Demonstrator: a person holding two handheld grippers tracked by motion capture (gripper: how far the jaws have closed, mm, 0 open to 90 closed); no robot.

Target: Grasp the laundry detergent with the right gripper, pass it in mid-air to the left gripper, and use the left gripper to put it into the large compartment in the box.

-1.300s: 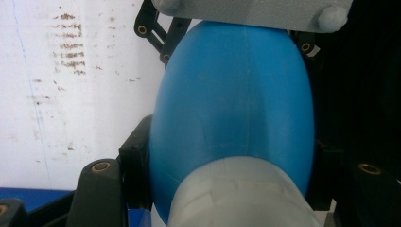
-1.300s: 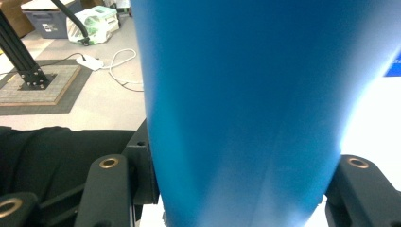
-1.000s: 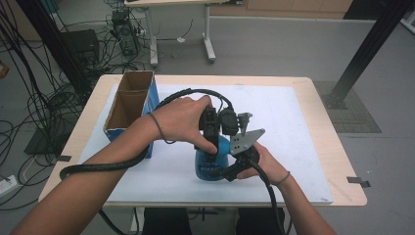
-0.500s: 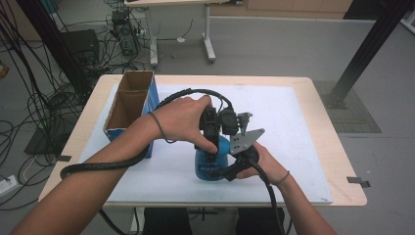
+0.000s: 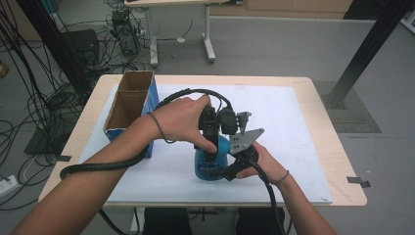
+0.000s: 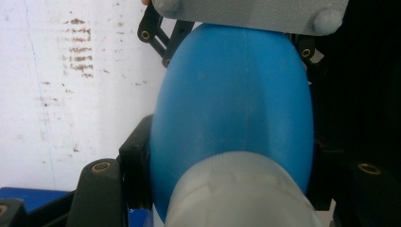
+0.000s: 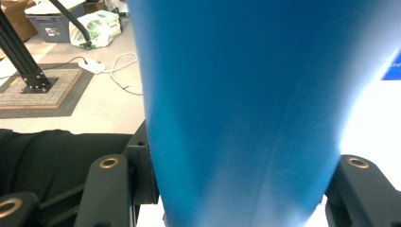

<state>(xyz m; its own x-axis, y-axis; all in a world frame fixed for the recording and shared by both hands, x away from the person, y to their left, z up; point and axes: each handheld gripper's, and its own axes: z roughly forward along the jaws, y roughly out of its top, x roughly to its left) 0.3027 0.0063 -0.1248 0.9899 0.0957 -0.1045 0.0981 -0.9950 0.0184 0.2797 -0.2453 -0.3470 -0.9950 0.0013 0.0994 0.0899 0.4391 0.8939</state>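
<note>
The blue bottle [image 5: 211, 159] stands near the desk's front edge, middle. The right gripper [image 5: 238, 164] clamps its body; the left gripper [image 5: 211, 147] closes on its whitish cap [image 6: 236, 194]. Likely uncapping: hold the body firm, twist the cap squarely

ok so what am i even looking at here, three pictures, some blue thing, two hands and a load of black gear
A person at a table holds a hand-held two-jaw gripper in each hand. The high view looks down from above; the other two come from cameras riding on each gripper. Both the left gripper and the right gripper clamp the same blue bottle, which looms close up in the left gripper view and the right gripper view. An open cardboard box with blue sides stands on the white sheet to the left.
</note>
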